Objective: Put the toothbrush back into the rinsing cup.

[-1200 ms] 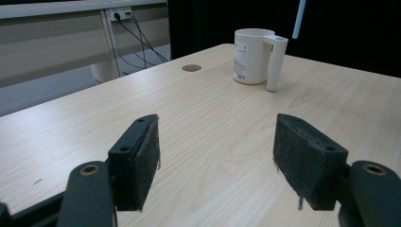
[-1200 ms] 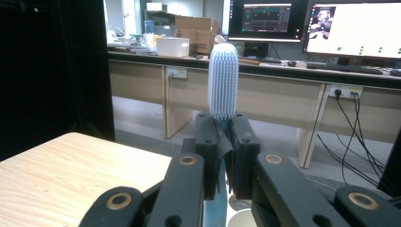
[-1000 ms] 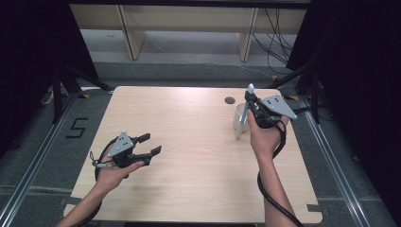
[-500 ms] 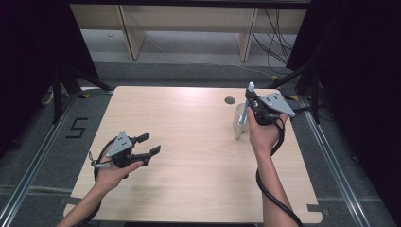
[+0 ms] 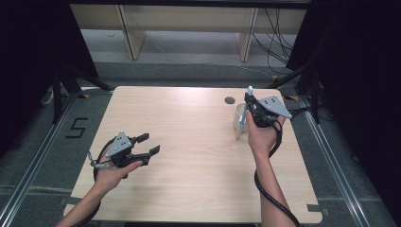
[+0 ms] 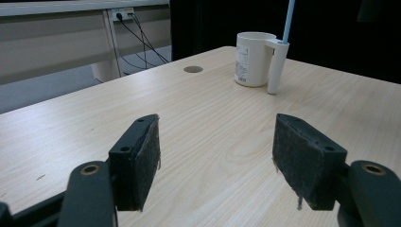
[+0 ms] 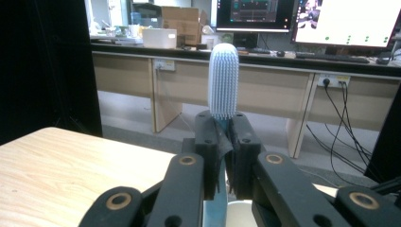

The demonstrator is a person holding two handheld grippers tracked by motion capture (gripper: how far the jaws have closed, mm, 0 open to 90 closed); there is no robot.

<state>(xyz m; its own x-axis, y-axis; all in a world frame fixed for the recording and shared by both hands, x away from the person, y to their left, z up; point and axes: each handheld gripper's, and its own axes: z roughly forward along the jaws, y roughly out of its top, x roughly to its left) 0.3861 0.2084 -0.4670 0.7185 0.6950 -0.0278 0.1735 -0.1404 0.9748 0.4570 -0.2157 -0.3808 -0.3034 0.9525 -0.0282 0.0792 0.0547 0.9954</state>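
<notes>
Right gripper view. My right gripper [image 7: 223, 142] has its two black jaws pressed together on the blue handle of a toothbrush [image 7: 223, 82], which stands upright between the pads. The pale bristled head rises clear above the jaw tips. Below the jaws I see the white rim of a cup [image 7: 243, 208], partly hidden. The light wooden table [image 7: 71, 165] runs off to the lower left. Behind stand a long desk [image 7: 156, 66] with monitors [image 7: 350, 21], a cardboard box [image 7: 182, 21], and cables [image 7: 335, 123] hanging at the right.
</notes>
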